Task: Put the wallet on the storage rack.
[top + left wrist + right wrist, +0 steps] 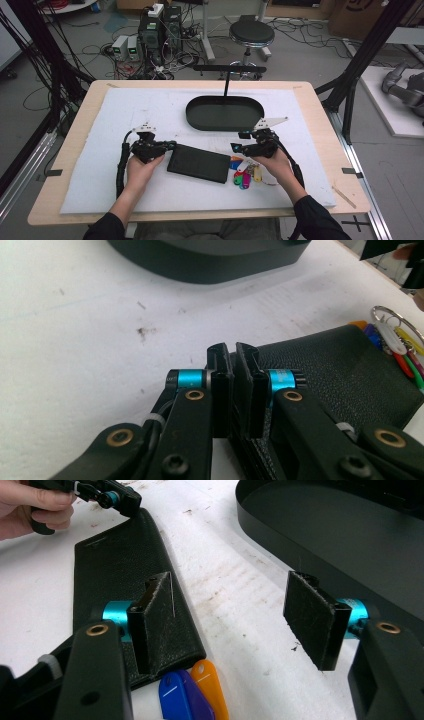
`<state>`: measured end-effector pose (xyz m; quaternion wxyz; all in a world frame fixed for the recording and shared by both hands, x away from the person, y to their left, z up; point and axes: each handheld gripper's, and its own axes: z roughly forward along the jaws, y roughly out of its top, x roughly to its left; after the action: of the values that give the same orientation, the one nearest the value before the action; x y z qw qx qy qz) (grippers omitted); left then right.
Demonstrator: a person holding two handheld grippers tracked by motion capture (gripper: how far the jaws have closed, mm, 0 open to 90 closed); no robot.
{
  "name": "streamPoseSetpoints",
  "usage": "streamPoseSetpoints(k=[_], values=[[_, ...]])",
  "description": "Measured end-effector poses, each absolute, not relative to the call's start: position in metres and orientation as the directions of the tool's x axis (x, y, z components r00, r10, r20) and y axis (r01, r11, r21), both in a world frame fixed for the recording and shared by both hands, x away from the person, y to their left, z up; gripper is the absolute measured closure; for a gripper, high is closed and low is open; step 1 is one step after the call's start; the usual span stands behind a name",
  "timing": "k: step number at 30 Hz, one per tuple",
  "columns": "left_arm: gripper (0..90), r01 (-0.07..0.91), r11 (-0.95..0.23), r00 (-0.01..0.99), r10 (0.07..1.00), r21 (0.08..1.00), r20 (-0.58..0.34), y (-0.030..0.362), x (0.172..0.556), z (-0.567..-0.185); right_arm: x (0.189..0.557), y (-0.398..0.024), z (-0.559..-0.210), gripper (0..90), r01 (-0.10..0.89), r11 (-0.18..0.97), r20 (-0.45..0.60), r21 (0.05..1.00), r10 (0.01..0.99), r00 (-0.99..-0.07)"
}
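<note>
- The wallet (199,163), flat and black, lies on the white mat (100,165) just in front of the oval tray (225,113), which sits at the mat's far middle.
- The left gripper (170,145) rests at the wallet's left end, held in the person's left hand (142,167).
- In the left gripper view its jaws stand almost together, with a thin gap between the pads; they hang over the wallet's (345,375) near corner, and I cannot tell whether they pinch the edge.
- The right gripper (239,142) sits at the wallet's right end, between wallet and tray, held in the right hand (274,161).
- Its jaws stand wide apart, nothing between the pads; bare mat (240,595) shows in the gap.
- In the right gripper view one pad (152,617) hovers over the wallet's (115,565) end, the other beside the tray's wall (280,540).
- A bunch of coloured key tags (245,174) lies touching the wallet's right end, below the right gripper; blue and orange tags (197,687) show just beside the wallet's corner.
</note>
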<state>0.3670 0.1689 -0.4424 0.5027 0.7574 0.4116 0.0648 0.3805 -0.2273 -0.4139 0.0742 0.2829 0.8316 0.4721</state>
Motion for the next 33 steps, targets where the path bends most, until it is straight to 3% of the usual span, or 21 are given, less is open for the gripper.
streamPoseSetpoints(k=[9, 19, 28, 29, 33], values=[[85.9, 0.463, -0.179, 0.707, 0.665, 0.868, -0.24, 0.168, 0.359, -0.433, 0.383, -0.229, -0.416, 38.5, 0.422, 0.385, 0.196, 0.82, 0.505, -0.841], [86.2, 0.332, -0.191, 0.759, 0.635, 0.924, -0.141, 0.168, 0.344, -0.426, 0.39, -0.212, -0.434, 38.3, 0.461, 0.485, 0.253, 0.743, 0.434, -0.865], [86.3, 0.251, -0.22, 0.781, 0.621, 0.943, -0.063, 0.168, 0.333, -0.422, 0.395, -0.193, -0.443, 51.9, 0.466, 0.588, 0.326, 0.661, 0.334, -0.885], [86.6, 0.249, -0.228, 0.781, 0.622, 0.941, -0.056, 0.168, 0.332, -0.422, 0.396, -0.195, -0.442, 60.9, 0.464, 0.586, 0.334, 0.664, 0.324, -0.885], [87.6, 0.254, -0.242, 0.777, 0.627, 0.936, -0.049, 0.171, 0.331, -0.425, 0.396, -0.201, -0.437, 70.8, 0.452, 0.571, 0.33, 0.685, 0.31, -0.891]])
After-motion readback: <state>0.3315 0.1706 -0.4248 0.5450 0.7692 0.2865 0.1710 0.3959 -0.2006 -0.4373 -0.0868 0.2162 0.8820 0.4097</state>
